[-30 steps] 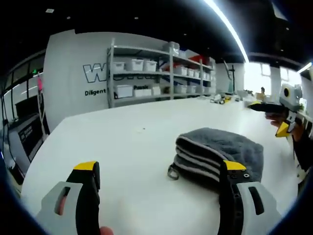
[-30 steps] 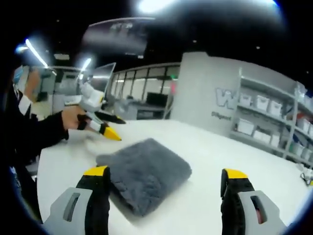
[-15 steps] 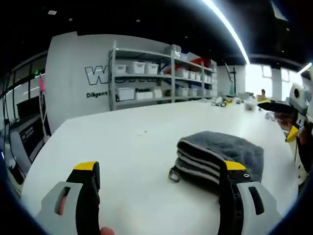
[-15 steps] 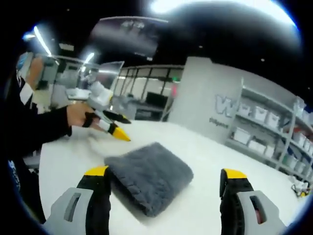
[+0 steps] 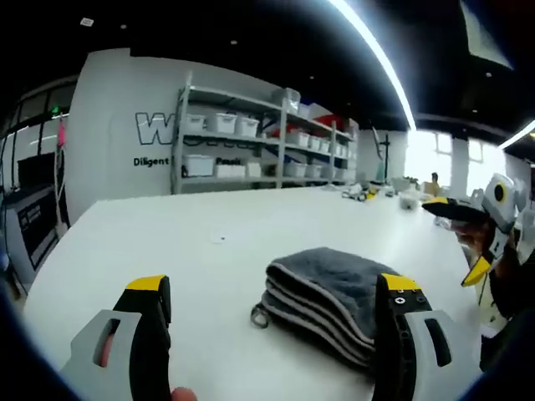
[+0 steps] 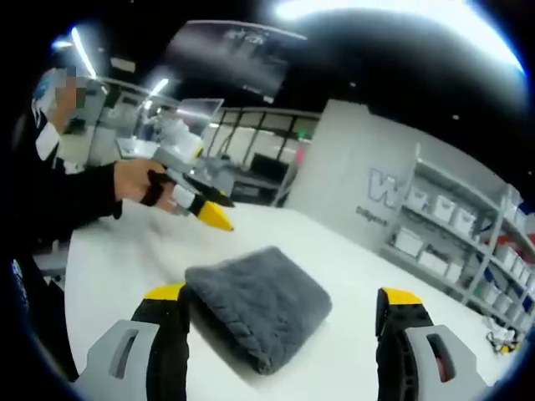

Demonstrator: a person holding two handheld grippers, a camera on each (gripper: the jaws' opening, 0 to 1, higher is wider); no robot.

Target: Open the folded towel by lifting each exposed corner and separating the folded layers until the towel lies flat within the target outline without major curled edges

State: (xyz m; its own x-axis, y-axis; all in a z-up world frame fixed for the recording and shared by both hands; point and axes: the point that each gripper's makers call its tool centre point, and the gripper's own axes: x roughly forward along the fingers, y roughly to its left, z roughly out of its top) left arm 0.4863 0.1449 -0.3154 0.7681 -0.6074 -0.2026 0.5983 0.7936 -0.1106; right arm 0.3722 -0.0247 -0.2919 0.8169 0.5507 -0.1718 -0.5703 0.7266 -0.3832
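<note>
A grey towel (image 5: 322, 292) lies folded in several layers on the white table (image 5: 167, 242), its stacked edges and a small loop facing the left gripper view. My left gripper (image 5: 274, 286) hovers open just short of it, the right jaw overlapping the towel's near edge. In the right gripper view the towel (image 6: 259, 301) shows its fluffy top, and my right gripper (image 6: 283, 294) stands open in front of it. The right gripper (image 5: 456, 241) also appears at the right of the left gripper view, held above the table. The left gripper (image 6: 219, 209) is in a hand beyond the towel, jaws apart.
Metal shelves with white bins (image 5: 251, 150) stand against a lettered wall behind the table. Small items (image 5: 368, 192) lie at the table's far end. A person's dark sleeve (image 6: 67, 205) reaches in from the left. Bare table surrounds the towel.
Both views have shifted slightly with the hands. The towel lies as before, still folded. Both grippers stay open and hold nothing.
</note>
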